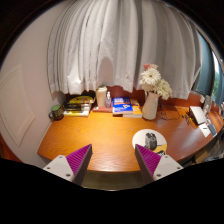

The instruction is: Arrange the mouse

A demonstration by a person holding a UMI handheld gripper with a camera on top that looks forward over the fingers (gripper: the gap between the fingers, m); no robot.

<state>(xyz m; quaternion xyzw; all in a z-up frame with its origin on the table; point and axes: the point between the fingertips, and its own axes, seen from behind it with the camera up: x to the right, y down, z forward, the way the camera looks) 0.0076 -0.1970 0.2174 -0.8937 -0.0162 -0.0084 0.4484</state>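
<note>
Gripper [113, 162] fingers wide apart, holding nothing. Mouse [151, 140] on round white mat [140, 137], wooden desk [100, 135], just past right finger. Flower vase [150, 100] behind.

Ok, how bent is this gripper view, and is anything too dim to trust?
Gripper view: strong fisheye, the table edge bows and the curtain curves inward. Light is soft and even. The mouse on its round white mat is small and dark, just ahead of the open gripper.
</note>
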